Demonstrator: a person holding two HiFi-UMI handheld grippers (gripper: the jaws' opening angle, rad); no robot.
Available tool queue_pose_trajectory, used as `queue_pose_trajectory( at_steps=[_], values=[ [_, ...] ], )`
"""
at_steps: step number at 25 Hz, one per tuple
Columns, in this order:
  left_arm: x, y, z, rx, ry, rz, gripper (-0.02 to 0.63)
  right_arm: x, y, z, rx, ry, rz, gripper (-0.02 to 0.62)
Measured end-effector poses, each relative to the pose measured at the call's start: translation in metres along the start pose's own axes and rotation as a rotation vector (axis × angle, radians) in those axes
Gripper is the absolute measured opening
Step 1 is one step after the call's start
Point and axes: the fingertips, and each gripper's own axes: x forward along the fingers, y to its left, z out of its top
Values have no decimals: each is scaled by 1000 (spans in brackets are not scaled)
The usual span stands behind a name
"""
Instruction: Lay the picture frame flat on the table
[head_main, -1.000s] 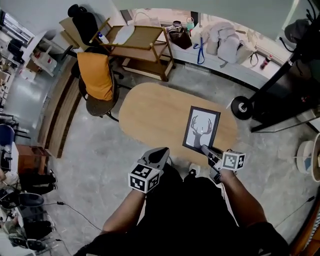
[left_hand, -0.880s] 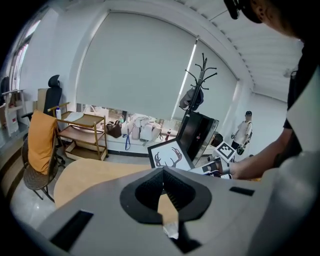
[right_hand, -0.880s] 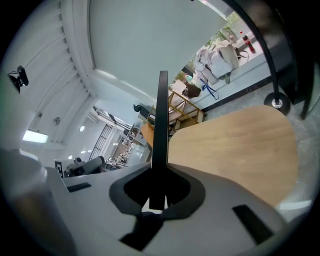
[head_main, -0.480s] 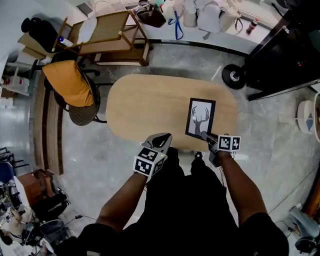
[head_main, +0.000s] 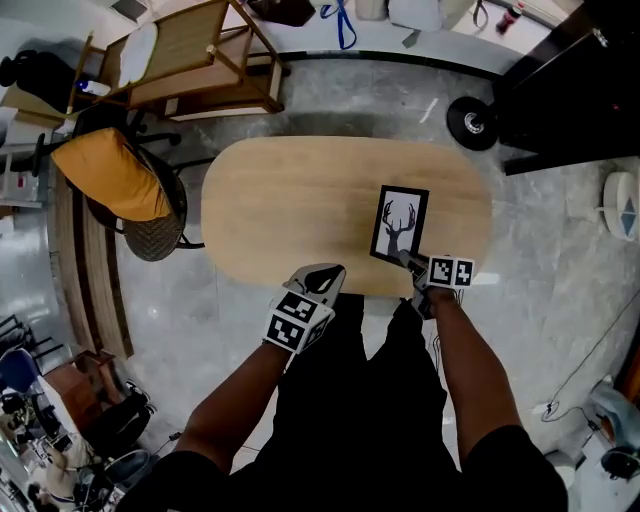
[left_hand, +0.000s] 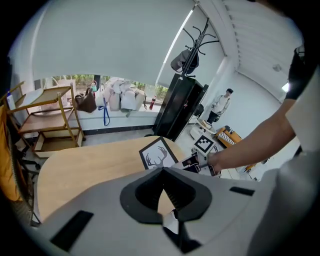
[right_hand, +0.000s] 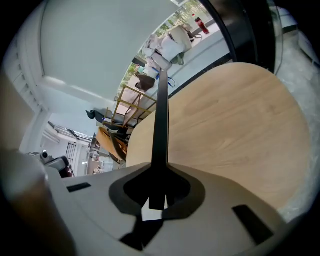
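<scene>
At the near right edge of the table, my right hand-held gripper is clenched on the near short edge of the picture frame, jaws almost together on its thin black border. The frame sits low over the wood, antler print up; I cannot tell if it rests flat. My left hand-held gripper hovers by the near edge, closed on nothing.

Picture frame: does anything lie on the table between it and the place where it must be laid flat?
Nothing visible does. The right gripper holds the picture frame by its near edge over the table, and no other thing shows on the wood below or around it.
</scene>
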Motion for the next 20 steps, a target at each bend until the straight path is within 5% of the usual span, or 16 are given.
queue_pose_trajectory(
  at_steps=[11,16,20],
  values=[
    [18,35,-21,-10,81,-30,0,71,-30,-3,11,103,44,25],
    [21,39,-33,-34,104,-38,0,78,-62,-6,23,130,-54,29],
    [21,51,-41,-57,119,-18,0,87,-79,-9,39,137,-111,92]
  ],
)
